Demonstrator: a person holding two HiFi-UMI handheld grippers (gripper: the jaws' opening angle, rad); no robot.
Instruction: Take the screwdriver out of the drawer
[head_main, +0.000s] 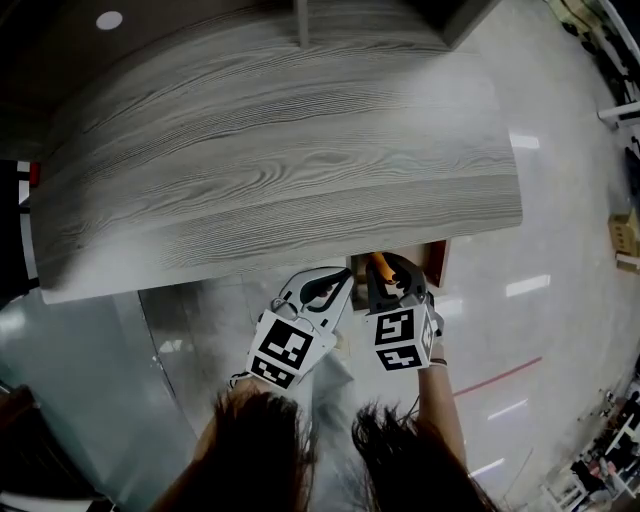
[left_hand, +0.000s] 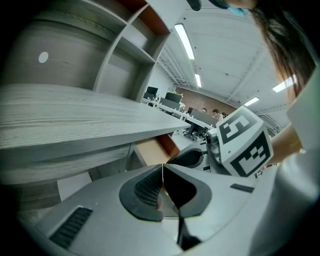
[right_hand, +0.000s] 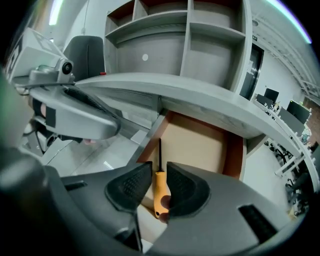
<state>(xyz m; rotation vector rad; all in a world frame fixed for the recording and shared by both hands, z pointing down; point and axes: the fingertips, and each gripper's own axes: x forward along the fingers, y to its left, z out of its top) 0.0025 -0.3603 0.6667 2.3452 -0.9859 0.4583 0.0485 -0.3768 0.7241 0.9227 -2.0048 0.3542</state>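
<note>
The right tool (right_hand: 159, 172) fills the bottom of its own view, its two ribbed pads (right_hand: 131, 187) set narrow, one on each side of the orange handle of the screwdriver (right_hand: 159, 192). They look pressed onto the handle, so I judge it already pinched. The thin dark shaft runs straight ahead from the handle, over the pale floor of the open drawer (right_hand: 200, 142), which stands pulled out from under the grey woodgrain worktop (head_main: 280, 160). The butt of the handle reaches back past the drawer's front edge. Whether the tip rests on the drawer floor or hangs clear I cannot tell.

The left tool (left_hand: 162, 167) has its jaws together, tips meeting, with nothing between them. In the head view it sits just beside the right tool (head_main: 385, 268), both below the worktop's near edge.

The screwdriver should handle as a light, stiff thing: a slim metal shaft and a hard plastic handle that will not give under the pads. The handle looks smooth and rounded, so it may twist or slide in a loose pinch. The thick middle of the handle, where the pads now sit, is the best hold, being broader than the shaft and near the balance, and the tip needs lifting clear of the drawer's walls (right_hand: 234, 155)
</note>
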